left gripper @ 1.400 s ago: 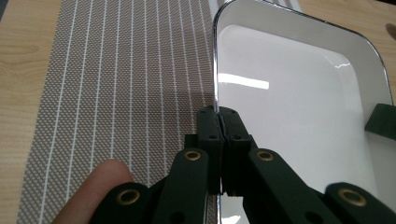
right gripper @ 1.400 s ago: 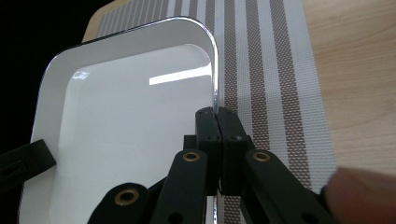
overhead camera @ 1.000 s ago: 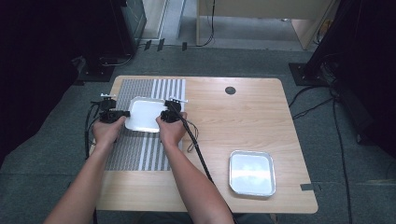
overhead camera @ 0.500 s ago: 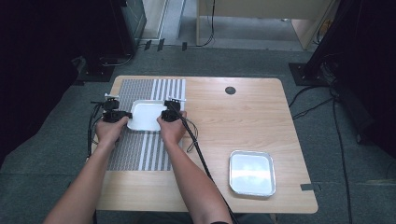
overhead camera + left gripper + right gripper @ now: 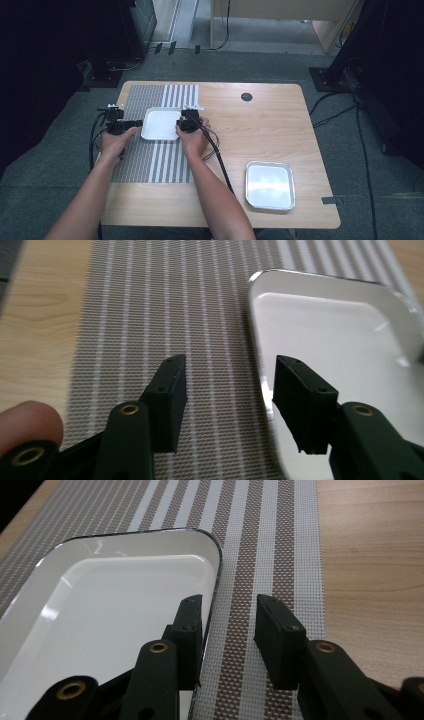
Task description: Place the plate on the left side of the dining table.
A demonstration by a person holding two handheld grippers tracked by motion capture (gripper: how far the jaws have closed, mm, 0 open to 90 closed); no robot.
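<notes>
Striped placemat [image 5: 155, 150] carries the white tray [image 5: 161, 125]. Your left gripper [image 5: 227, 390] and right gripper [image 5: 227, 635] gape apart astride its rims, gripping nothing; closing unevenly could skid or tilt it.

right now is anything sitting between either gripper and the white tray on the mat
Nothing visible does. The left gripper is open with the white tray's rim in its gap, and the right gripper is open astride the opposite rim. Only the striped mat lies beneath. The metal tray sits far off.
</notes>
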